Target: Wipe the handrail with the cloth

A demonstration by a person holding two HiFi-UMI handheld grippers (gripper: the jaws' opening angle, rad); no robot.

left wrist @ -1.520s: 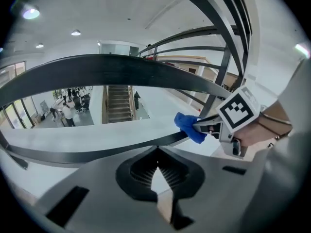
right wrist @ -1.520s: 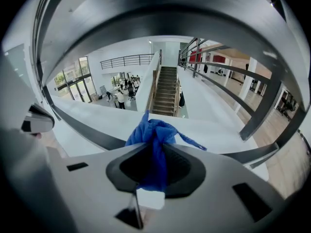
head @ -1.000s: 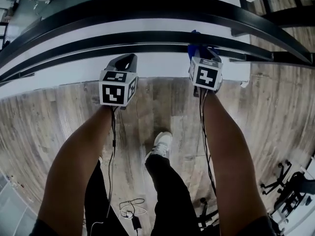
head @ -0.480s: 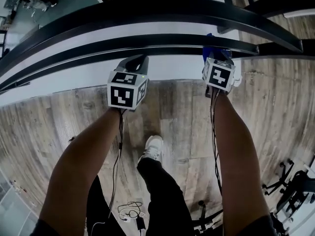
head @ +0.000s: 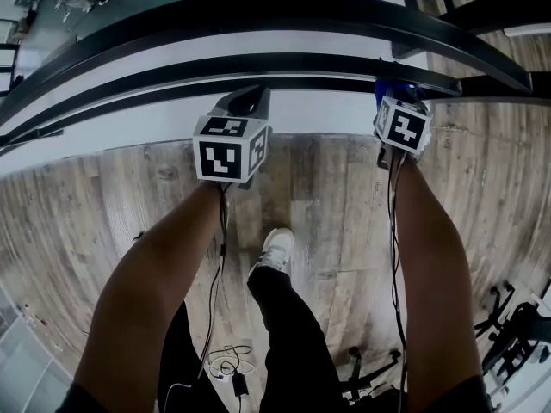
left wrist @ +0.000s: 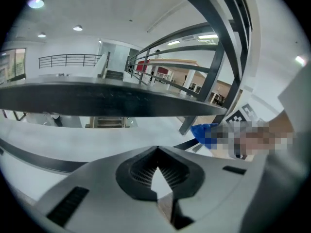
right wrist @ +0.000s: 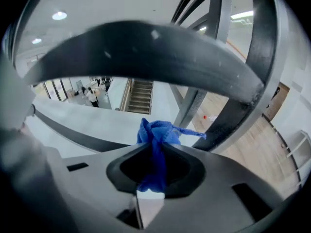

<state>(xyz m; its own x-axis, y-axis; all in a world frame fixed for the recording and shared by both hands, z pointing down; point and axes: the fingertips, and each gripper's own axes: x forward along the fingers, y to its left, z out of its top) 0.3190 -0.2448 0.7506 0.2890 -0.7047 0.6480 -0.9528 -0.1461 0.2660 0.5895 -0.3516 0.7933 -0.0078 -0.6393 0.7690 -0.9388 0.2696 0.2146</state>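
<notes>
Handrail [head: 284, 15] runs as a broad black band across the top of the head view, with a thinner lower bar [head: 258, 65] beneath it and a white ledge [head: 129, 123] below that. At the left, the left gripper [head: 244, 101] reaches toward the lower bar from the person's side, above the wood floor [head: 327, 196]. In the left gripper view its jaws are pressed together at the tip with nothing between them [left wrist: 156, 152], and the handrail [left wrist: 112, 101] crosses just above them. Between the two forearms a shoe [head: 275, 249] stands on the floor, with a coiled cable [head: 225, 366] lower down.

At the right, the right gripper [head: 394, 95] is up at the lower bar, its jaws clamped on a blue cloth [head: 389, 84]. In the right gripper view the cloth [right wrist: 155, 140] is pinched in a bunch between the jaws [right wrist: 151, 154], and its free end sticks up just under the handrail [right wrist: 146, 52]. Whether the cloth touches the rail cannot be told. The cloth [left wrist: 204, 132] also shows far right in the left gripper view.
</notes>
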